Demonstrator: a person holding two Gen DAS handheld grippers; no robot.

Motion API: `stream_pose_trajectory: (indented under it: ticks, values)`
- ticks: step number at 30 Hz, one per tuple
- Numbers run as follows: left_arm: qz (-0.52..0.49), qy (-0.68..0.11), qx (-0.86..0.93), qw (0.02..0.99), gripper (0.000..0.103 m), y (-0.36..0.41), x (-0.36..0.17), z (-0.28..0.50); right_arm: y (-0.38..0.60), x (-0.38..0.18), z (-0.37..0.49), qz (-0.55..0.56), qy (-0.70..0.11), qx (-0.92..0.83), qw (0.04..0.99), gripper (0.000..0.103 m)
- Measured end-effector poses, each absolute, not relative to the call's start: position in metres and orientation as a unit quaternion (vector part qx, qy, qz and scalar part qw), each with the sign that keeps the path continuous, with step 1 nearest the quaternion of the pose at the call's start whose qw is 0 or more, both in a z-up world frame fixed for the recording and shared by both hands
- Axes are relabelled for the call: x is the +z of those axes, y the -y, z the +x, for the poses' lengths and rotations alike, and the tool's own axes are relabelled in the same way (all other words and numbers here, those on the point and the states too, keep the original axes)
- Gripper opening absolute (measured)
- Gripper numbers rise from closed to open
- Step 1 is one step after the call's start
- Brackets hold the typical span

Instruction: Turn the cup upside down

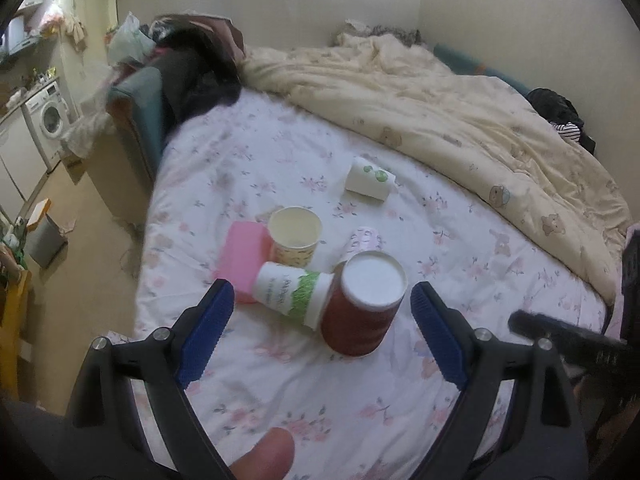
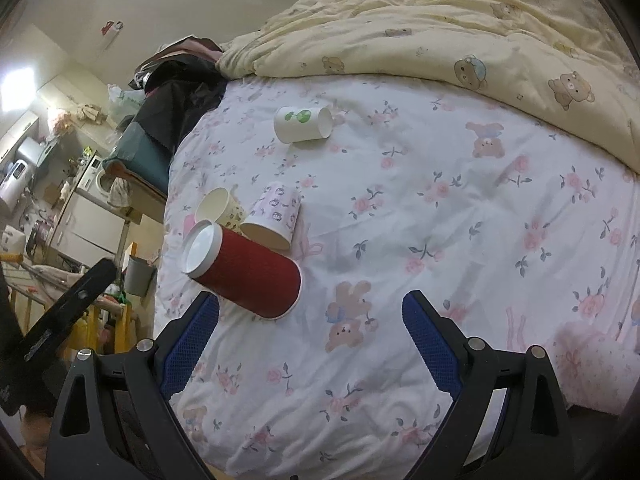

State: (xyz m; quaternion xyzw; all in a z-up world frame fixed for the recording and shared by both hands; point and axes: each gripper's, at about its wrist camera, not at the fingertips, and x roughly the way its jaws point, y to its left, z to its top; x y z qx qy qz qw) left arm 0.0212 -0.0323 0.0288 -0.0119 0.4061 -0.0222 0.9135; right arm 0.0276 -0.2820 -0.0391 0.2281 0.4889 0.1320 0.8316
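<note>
A bed with a white floral sheet (image 1: 256,168) carries a cream bear-print quilt (image 1: 460,112). Near its edge stands the ribbed red paper cup (image 1: 362,304), upside down, white base uppermost. Left tool (image 1: 320,312) and right tool (image 2: 310,332) both gape apart, holding nothing.

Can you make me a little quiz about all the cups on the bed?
1. True or false: the red cup stands upside down, bottom facing up.
2. The cup with green dots is: A) standing upright, B) lying on its side, C) inside the red cup.
3. Fill in: the open cream cup stands beside a pink ____.

Key: 1 true. 2 B. 3 box. Both the left claw and the right claw are open and hold nothing.
</note>
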Motion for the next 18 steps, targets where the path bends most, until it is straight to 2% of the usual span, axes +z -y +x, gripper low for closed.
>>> stream_pose_trajectory:
  ticks: [7, 9, 14, 18]
  values:
    - [-0.027, -0.417, -0.005, 0.908, 0.09, 0.007, 0.018, -0.009, 0.271, -0.022, 0.008, 0.196, -0.46, 0.147, 0.853, 0.095]
    - [-0.032, -0.426, 0.003, 0.904, 0.103, 0.001, 0.012, -0.015, 0.269, -0.021, 0.001, 0.185, -0.458, 0.141, 0.858, 0.097]
    - [-0.027, -0.424, 0.024, 0.905, 0.103, -0.005, 0.001, -0.034, 0.258, -0.024, -0.014, 0.166, -0.464, 0.143, 0.858, 0.103]
    - [-0.014, -0.414, 0.028, 0.91, 0.103, -0.004, -0.003, -0.043, 0.239, -0.023, -0.026, 0.127, -0.449, 0.139, 0.874, 0.103]
